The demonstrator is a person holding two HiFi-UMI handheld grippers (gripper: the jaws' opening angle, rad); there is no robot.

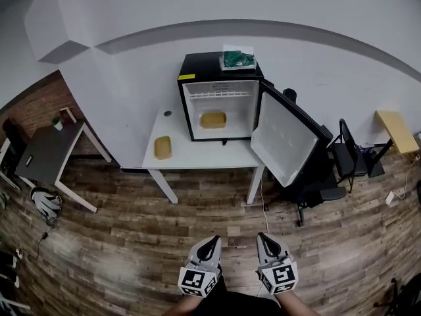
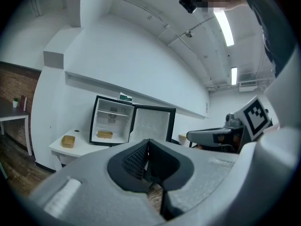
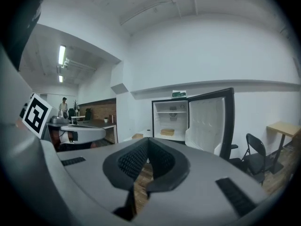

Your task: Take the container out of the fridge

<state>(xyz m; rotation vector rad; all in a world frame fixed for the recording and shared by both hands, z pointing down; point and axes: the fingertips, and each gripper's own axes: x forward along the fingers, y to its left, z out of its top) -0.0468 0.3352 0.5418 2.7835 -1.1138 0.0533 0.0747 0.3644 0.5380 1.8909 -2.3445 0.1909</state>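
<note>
Left gripper [image 1: 212, 242] and right gripper [image 1: 265, 241], at the bottom centre of the head view, are both closed tight on nothing and well apart from the open fridge [image 1: 197, 68]. The container [image 1: 213, 119] sits on the fridge floor, upper centre. A similar tub [image 1: 162, 147] on the table [image 1: 204, 155] invites a wrong pick, and jaws left closed would only shove the container deeper

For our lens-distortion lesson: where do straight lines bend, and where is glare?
Head view: the wall ledge above the fridge bows into an arc. Left gripper view: the ceiling light strip glares white. Right gripper view: black vignette rims the frame.
</note>
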